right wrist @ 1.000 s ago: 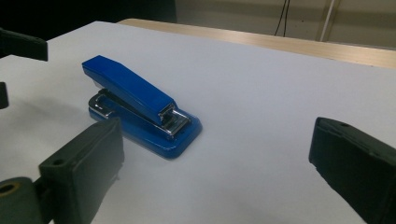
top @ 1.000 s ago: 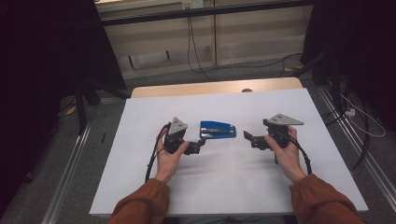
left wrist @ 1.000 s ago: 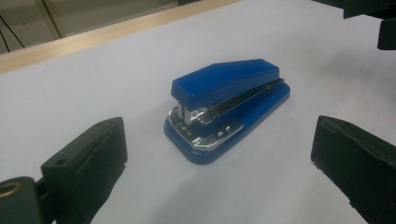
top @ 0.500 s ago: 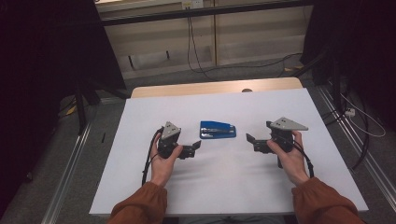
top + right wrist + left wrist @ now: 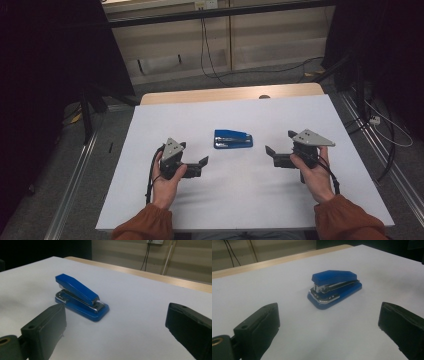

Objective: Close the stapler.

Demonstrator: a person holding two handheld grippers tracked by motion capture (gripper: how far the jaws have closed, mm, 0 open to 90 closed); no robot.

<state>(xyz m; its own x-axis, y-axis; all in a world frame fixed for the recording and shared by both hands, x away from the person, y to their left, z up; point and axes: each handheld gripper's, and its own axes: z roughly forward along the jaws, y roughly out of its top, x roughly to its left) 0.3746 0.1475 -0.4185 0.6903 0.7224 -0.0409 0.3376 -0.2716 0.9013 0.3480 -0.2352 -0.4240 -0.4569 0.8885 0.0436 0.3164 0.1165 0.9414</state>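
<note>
Between hand-held grippers, stapler (image 5: 233,139) (untouched)

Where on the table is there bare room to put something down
Most of the white table is bare: the wide near strip between the two hands, the far band between the stapler and the wooden edge, and both far corners. It is tightest in the middle, where the left gripper and right gripper flank the stapler.

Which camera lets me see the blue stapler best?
The left gripper view: the blue stapler sits close and centred there, showing its silver metal front and its lid. The right gripper view also shows it near, but off to one side. In the high view it is small, seen from above on the white table.
</note>
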